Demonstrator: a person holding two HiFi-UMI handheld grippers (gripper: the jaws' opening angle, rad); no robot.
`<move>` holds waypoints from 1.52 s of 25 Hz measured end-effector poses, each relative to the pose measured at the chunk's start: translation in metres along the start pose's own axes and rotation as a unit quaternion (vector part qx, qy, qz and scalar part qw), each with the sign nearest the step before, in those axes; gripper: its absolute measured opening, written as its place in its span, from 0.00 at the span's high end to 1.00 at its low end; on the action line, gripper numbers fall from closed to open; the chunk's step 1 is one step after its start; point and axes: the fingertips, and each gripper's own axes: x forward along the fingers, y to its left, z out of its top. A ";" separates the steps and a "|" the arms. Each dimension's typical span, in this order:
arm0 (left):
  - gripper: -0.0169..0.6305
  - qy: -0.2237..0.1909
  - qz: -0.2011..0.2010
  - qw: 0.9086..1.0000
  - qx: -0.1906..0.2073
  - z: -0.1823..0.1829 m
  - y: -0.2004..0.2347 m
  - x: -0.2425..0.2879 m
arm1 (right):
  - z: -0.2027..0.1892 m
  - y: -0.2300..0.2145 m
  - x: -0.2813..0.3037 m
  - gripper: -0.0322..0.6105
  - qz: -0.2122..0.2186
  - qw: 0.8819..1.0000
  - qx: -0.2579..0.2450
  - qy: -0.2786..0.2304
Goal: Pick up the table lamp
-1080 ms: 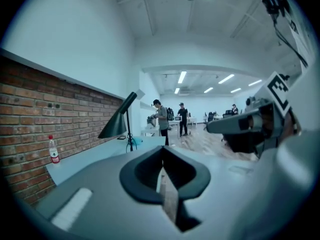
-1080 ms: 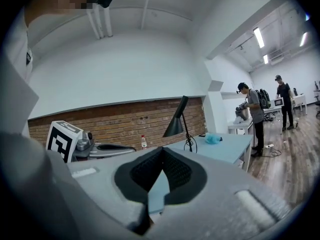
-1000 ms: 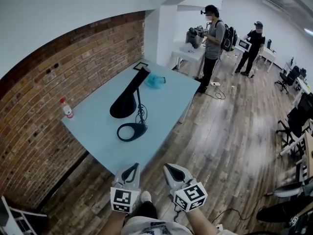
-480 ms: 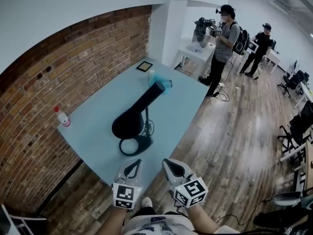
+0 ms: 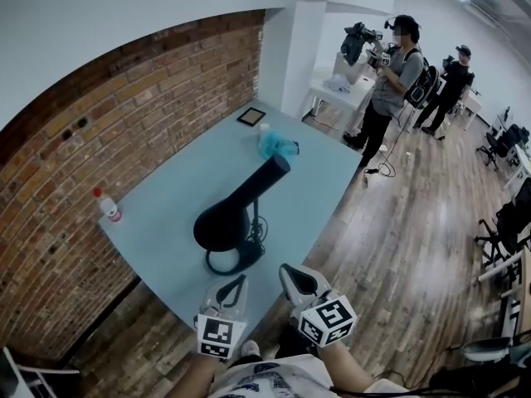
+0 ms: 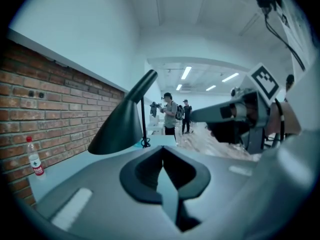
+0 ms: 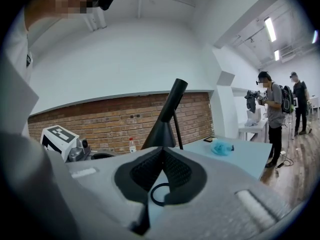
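At frame centre, upright on the table: lamp. At bottom centre, by the table's near edge: left gripper and right gripper, jaws together, empty.

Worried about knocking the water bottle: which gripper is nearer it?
Left. The water bottle stands far off to the left of the left gripper; the right gripper sits on that gripper's other side, farther away.

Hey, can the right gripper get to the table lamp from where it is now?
Probably yes. The table lamp stands by the nearest edge of the table, just ahead of the right gripper, with nothing between them. Its fingers are shut, though, and would have to open first.
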 end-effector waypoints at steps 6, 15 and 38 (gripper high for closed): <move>0.99 0.009 0.024 1.000 -0.005 0.001 0.006 0.030 | 0.006 -0.023 0.028 0.95 0.041 0.999 -0.008 0.007; 0.99 0.024 0.083 0.996 -0.021 0.002 0.014 0.086 | 0.018 -0.064 0.084 0.95 0.146 0.989 -0.013 0.010; 0.99 0.072 0.265 0.956 -0.104 -0.031 0.032 0.134 | 0.016 -0.091 0.145 0.95 0.347 0.937 -0.004 0.026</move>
